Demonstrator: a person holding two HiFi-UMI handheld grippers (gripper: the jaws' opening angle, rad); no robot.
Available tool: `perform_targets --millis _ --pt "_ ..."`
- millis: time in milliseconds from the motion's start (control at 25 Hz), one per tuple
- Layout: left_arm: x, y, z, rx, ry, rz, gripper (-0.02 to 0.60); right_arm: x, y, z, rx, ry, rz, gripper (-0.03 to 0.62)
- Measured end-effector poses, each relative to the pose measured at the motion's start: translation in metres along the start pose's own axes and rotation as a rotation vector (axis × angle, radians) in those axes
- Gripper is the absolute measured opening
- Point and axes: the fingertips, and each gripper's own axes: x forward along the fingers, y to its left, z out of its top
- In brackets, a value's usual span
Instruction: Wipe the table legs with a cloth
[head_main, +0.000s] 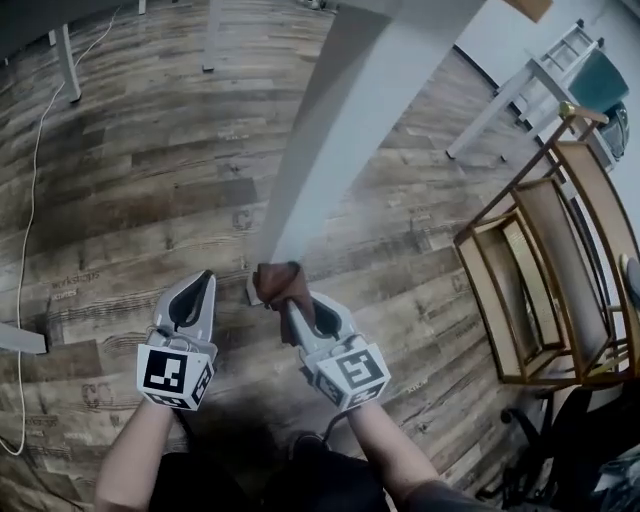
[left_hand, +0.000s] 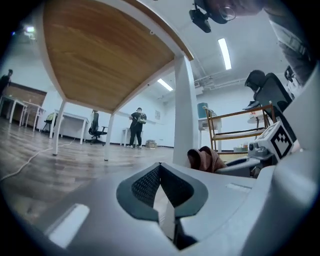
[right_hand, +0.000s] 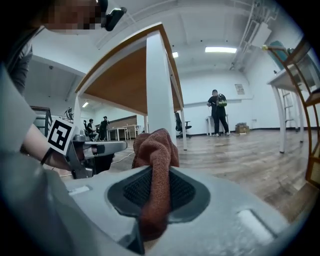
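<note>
A white table leg (head_main: 340, 130) comes down to the wooden floor in the head view; it also stands ahead in the right gripper view (right_hand: 161, 90) and the left gripper view (left_hand: 185, 115). My right gripper (head_main: 290, 305) is shut on a brown cloth (head_main: 278, 283), and the bunched cloth (right_hand: 156, 150) presses against the foot of the leg. The cloth (left_hand: 206, 159) shows beside the leg from the left too. My left gripper (head_main: 197, 285) is shut with nothing in it, low over the floor just left of the leg.
A wooden shelf rack (head_main: 545, 270) stands to the right. Another table's white legs (head_main: 65, 60) stand far left, and a white cable (head_main: 30, 200) trails across the floor. A white bench (head_main: 540, 80) is at the back right. People stand far off in the room (right_hand: 218, 112).
</note>
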Motion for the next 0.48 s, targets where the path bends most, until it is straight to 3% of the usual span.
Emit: perform_targets --millis 280,480 --pt "-0.004 -0.003 -0.081 -0.136 0.169 -0.005 0.020 0.028 -0.009 -0.114 0.103 0.208 -0.039 0.063" --pt "-0.004 0.004 -0.101 -0.126 0.219 0.021 0.020 0.047 -0.016 -0.166 0.085 0.307 -0.077 0.063"
